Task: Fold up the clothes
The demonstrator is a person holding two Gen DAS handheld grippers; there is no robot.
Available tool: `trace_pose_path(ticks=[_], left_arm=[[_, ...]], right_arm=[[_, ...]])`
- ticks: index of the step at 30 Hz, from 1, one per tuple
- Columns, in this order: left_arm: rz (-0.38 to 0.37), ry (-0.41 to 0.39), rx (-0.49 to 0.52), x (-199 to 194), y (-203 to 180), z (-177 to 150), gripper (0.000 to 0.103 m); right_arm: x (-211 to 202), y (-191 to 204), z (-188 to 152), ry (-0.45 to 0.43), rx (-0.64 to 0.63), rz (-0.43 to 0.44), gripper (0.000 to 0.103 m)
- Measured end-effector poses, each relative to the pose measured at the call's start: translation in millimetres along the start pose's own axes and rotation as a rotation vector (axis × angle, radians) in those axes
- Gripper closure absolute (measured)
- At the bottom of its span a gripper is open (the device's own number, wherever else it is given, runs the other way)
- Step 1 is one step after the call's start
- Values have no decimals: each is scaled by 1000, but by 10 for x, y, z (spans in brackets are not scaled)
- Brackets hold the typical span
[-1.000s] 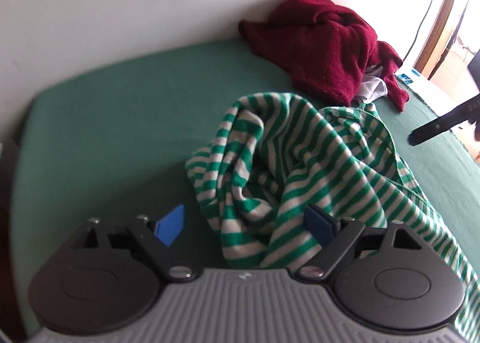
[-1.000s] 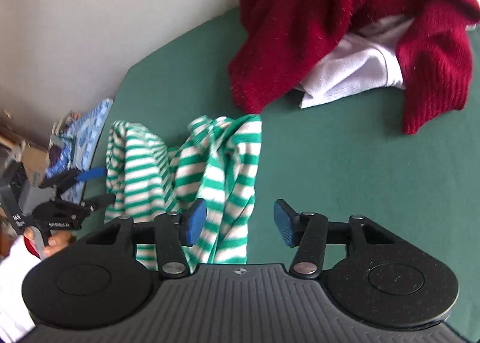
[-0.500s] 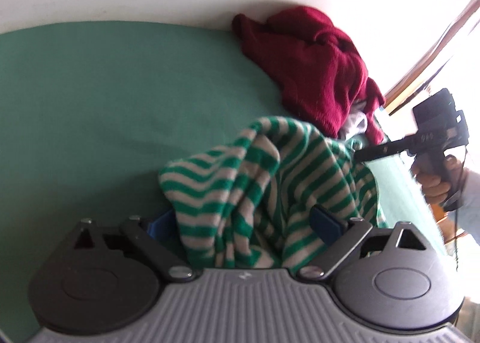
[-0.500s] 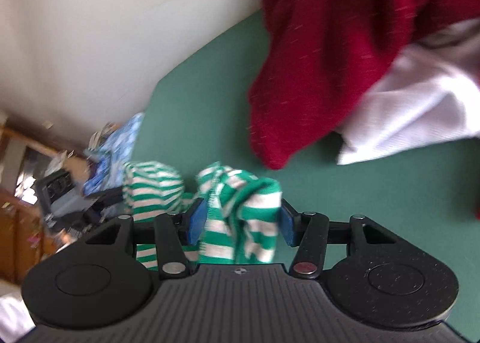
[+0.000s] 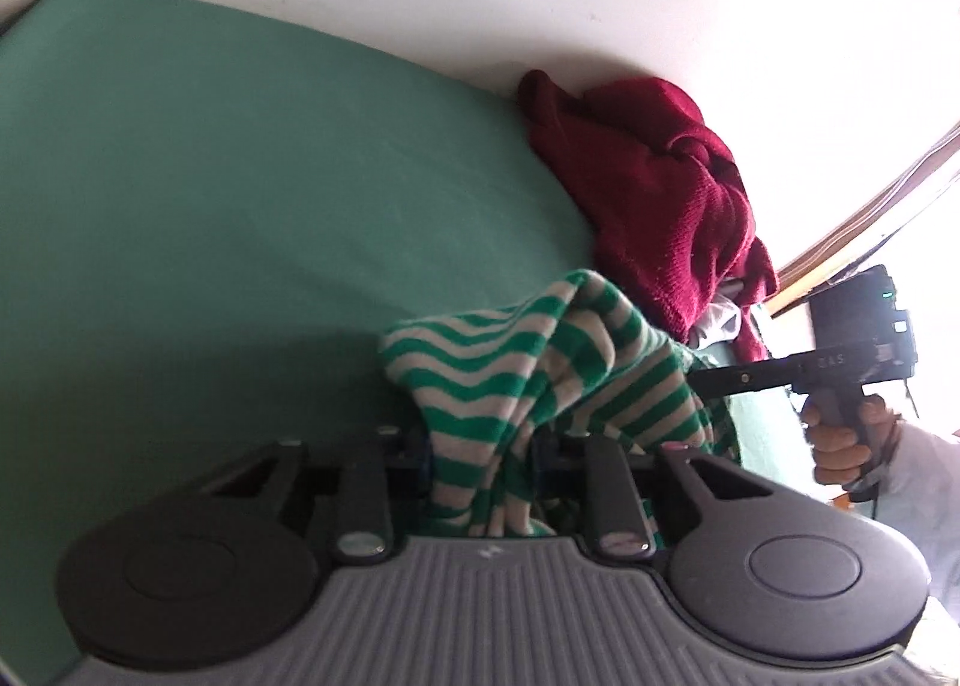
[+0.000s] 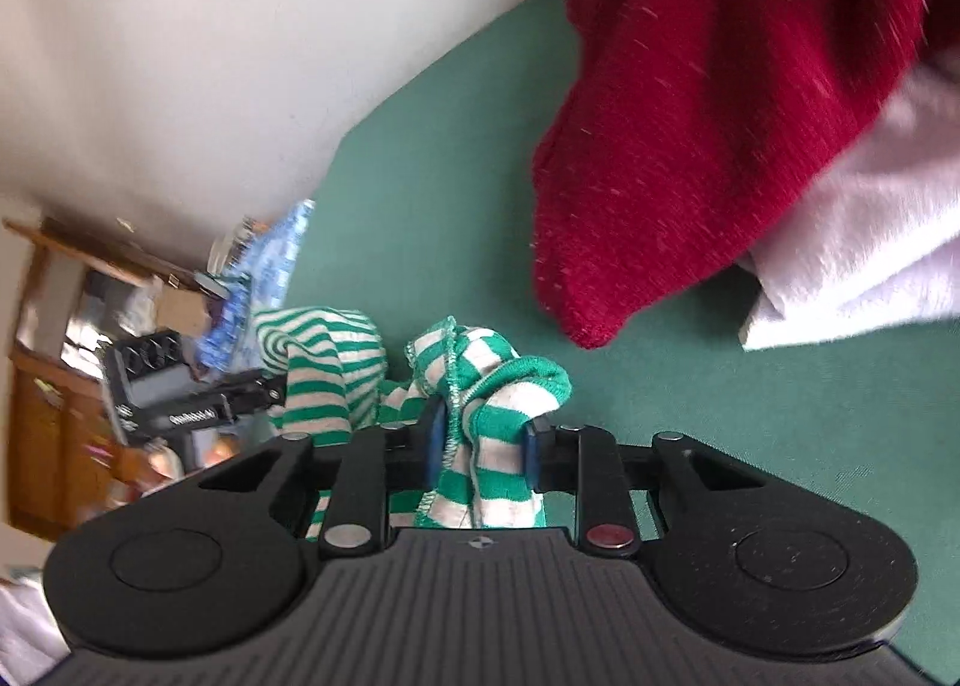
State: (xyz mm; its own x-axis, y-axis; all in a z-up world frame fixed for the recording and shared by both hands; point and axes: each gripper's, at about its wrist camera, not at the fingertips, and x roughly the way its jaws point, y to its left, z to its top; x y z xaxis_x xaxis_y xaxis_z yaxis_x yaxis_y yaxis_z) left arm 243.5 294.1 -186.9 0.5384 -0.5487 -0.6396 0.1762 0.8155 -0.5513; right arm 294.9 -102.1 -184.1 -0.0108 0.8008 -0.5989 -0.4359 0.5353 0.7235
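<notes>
Left wrist view shows the left gripper [image 5: 480, 449] closing its jaws on the striped shirt [image 5: 540, 350], bunched on the green bed [image 5: 240, 176] just before the red sweater [image 5: 654, 206]. Right of the shirt, the right gripper [image 6: 483, 440] is closing on another fold of it.

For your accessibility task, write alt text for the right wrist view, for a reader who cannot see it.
The right gripper is closing its blue pads on a bunched fold of a green-and-white striped garment over a green surface. A dark red sweater lies beyond on white cloth; the left gripper grips the striped garment's far side.
</notes>
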Motion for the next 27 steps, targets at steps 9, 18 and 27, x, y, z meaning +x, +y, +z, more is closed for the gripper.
trace_pose_path(ticks=[9, 18, 27], left_arm=[[52, -82, 189, -524, -566, 18, 89], [87, -130, 452, -1416, -1410, -475, 88], [174, 2, 658, -1614, -1913, -1545, 88]], right_arm=[[-570, 499, -34, -63, -172, 69, 84], [-1282, 1189, -592, -40, -354, 127, 85], [-1308, 1474, -1560, 139, -443, 36, 87]])
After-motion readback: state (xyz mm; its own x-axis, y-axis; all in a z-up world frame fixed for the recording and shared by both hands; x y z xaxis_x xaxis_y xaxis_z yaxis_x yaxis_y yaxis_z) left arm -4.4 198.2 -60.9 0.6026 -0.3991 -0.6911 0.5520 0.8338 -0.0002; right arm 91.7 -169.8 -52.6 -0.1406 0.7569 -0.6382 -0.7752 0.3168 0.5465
